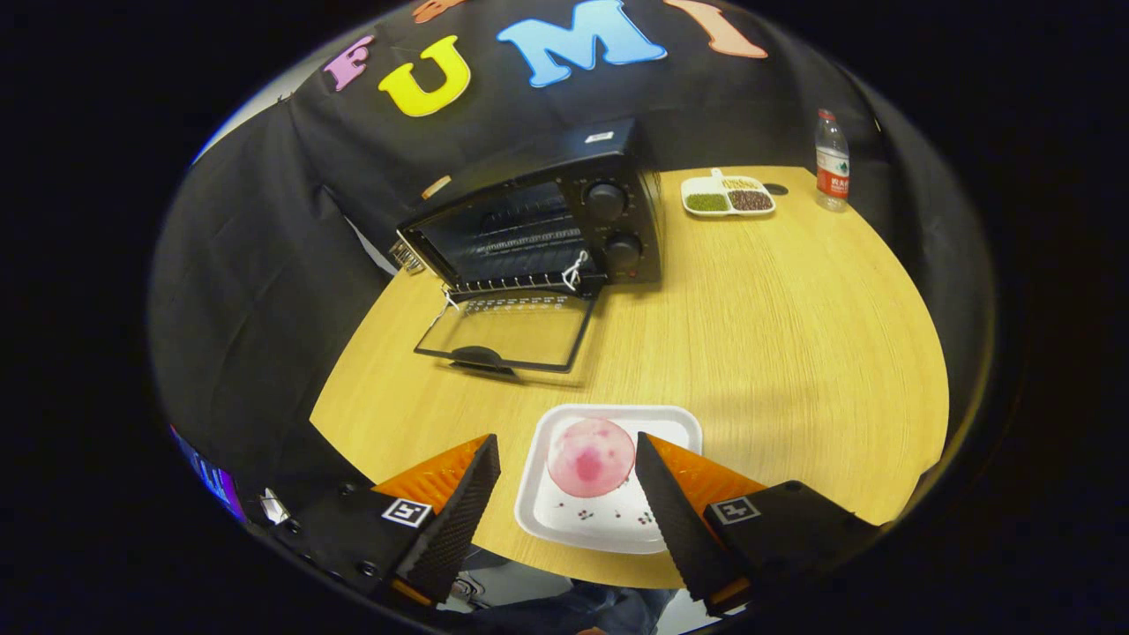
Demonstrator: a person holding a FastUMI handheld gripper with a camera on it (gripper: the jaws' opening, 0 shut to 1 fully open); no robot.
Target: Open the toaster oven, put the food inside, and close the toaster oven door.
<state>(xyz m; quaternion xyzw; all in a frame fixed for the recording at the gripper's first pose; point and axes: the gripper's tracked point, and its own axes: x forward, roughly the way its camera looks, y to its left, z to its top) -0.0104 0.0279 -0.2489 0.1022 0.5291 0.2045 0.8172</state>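
On the wooden tabletop (794, 335), the toaster oven (538, 225) stands at the far side against the booth's black cloth wall, its glass door (507, 331) already dropped flat toward the claw. Nearer, a white tray (609, 520) carries the food (590, 457), a round pinkish item, lying between the fingers of the claw (564, 459). Claw stands wide, both fingers clear of the food and gripping nothing. Oven mouth lies ahead and slightly left of the food, well apart from it; judged, the carry runs forward over the open door. Far right: a divided dish (728, 196) of grains and a water bottle (831, 160).
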